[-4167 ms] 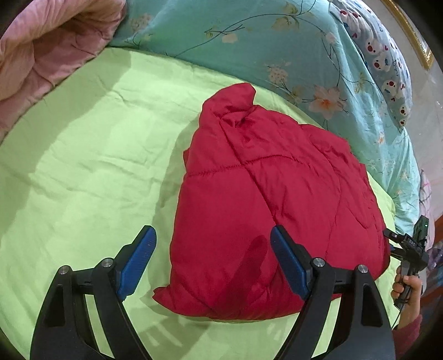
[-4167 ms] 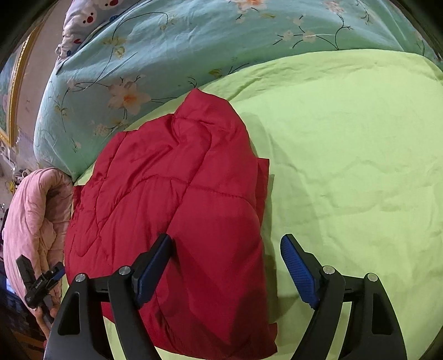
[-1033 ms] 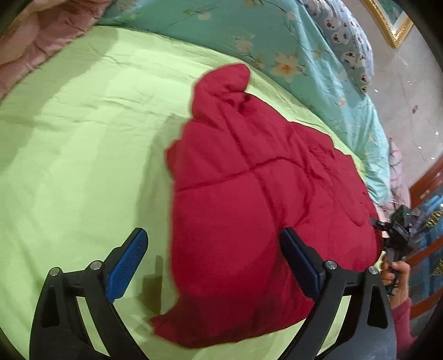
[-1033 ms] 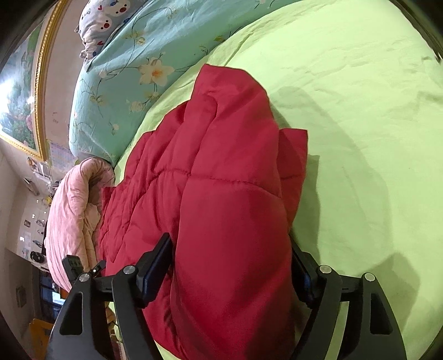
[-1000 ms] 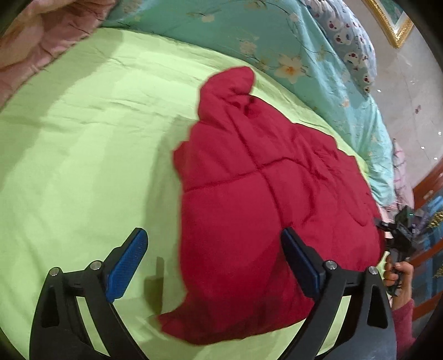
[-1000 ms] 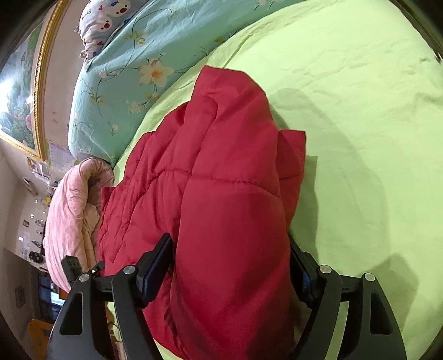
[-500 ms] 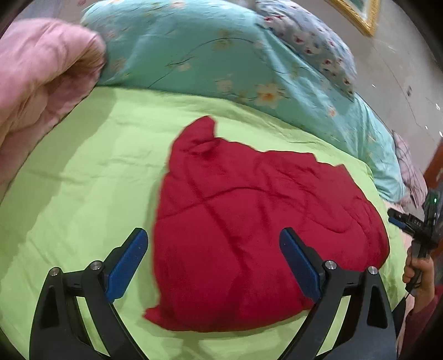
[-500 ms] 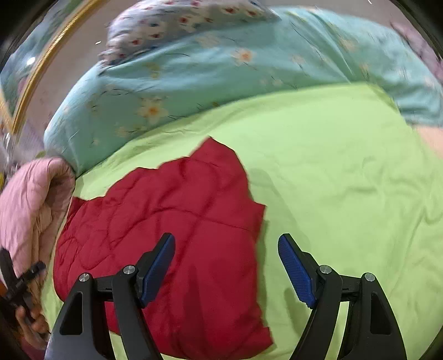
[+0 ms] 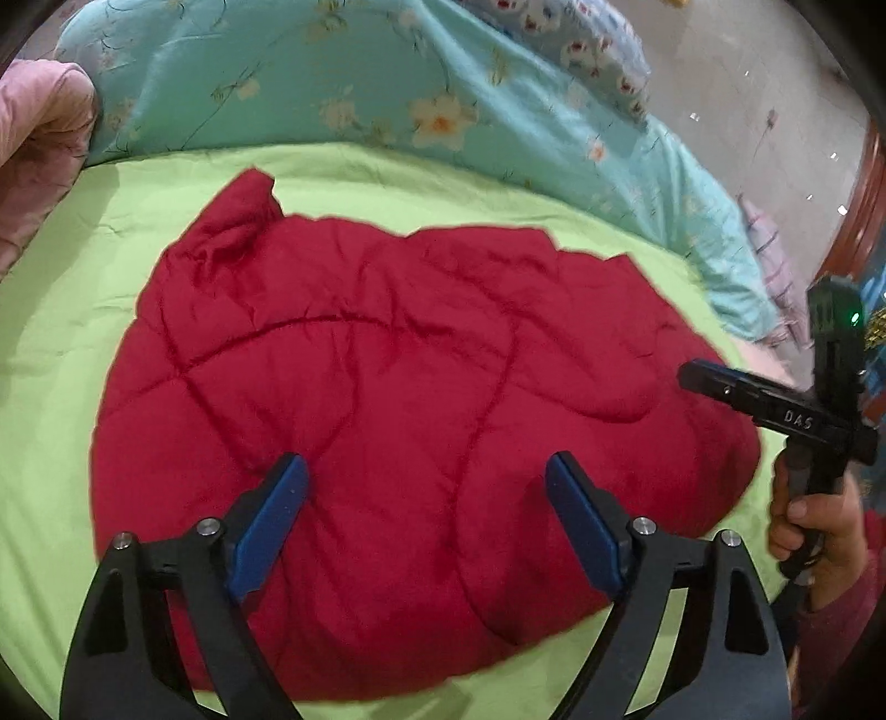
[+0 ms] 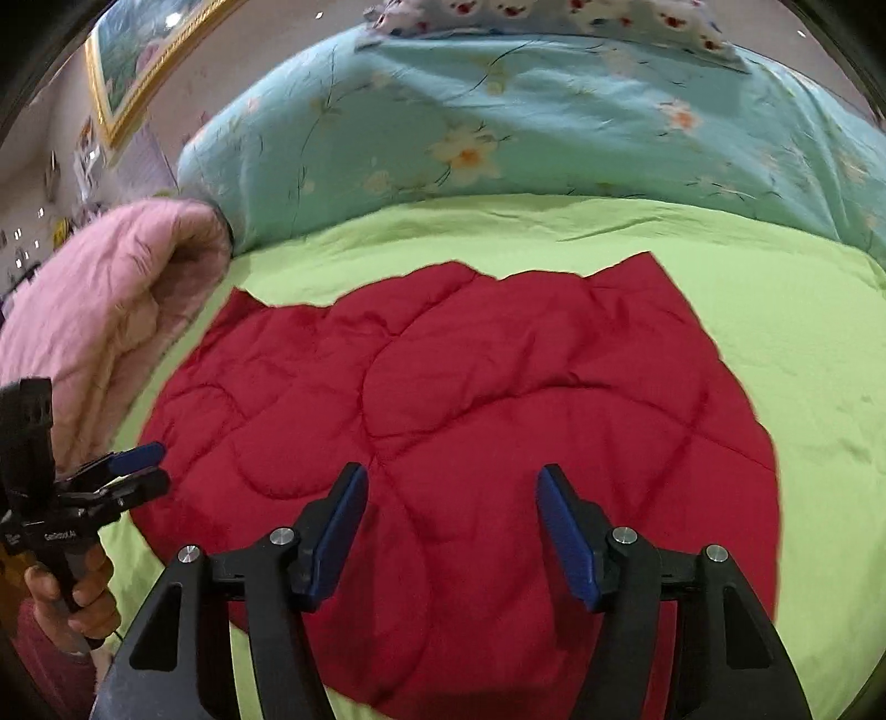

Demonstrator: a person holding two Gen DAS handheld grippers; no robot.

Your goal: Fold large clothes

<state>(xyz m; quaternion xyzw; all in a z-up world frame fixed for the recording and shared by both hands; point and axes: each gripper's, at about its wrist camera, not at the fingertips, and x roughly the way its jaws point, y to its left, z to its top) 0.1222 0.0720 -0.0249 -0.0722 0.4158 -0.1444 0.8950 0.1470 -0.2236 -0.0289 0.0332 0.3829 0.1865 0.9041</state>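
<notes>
A red quilted padded garment (image 9: 410, 387) lies folded into a compact bundle on the lime green bed sheet (image 9: 50, 310). It also shows in the right wrist view (image 10: 498, 399). My left gripper (image 9: 426, 487) is open and empty, held above the garment's near edge. My right gripper (image 10: 451, 493) is open and empty, also above the garment's near side. The right gripper appears in the left wrist view (image 9: 720, 382) at the garment's right end. The left gripper appears in the right wrist view (image 10: 133, 465) at the garment's left end.
A turquoise floral duvet (image 9: 387, 94) lies bunched along the far side of the bed, also in the right wrist view (image 10: 554, 116). A pink quilted garment (image 10: 105, 299) is piled at the left. A patterned pillow (image 9: 576, 39) sits behind the duvet.
Both grippers have pulled back and swung over the garment's near side. The red garment lies still and spread wider in view; nothing was grasped.
</notes>
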